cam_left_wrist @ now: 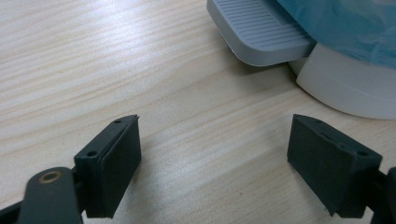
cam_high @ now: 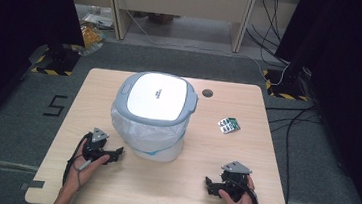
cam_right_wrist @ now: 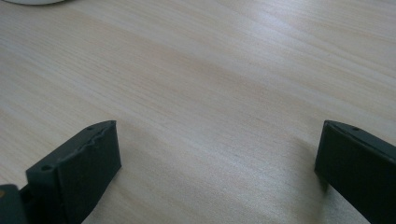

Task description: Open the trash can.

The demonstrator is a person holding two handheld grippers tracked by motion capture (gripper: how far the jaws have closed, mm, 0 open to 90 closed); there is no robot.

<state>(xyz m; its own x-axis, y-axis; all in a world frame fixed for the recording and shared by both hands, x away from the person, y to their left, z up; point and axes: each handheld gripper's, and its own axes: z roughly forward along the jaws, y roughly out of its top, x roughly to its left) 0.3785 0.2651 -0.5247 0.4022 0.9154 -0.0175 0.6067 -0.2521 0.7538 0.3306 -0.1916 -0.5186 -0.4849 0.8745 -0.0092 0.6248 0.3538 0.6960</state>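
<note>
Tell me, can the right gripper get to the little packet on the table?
Probably yes. The packet lies alone on bare table, ahead of the right gripper, with nothing between them. The bin stands off to the left, and the jaws are open.

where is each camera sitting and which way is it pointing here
High view: above the person's side of the table, looking forward and down at the lidded bin and a small packet; both hands with the left gripper and right gripper enter from the bottom.
Left gripper view: on the left gripper, low over the wood, facing the bin's base and pedal; jaws apart.
Right gripper view: on the right gripper, facing bare tabletop; jaws apart.
Shared: the high and left gripper views both show the bin.
</note>
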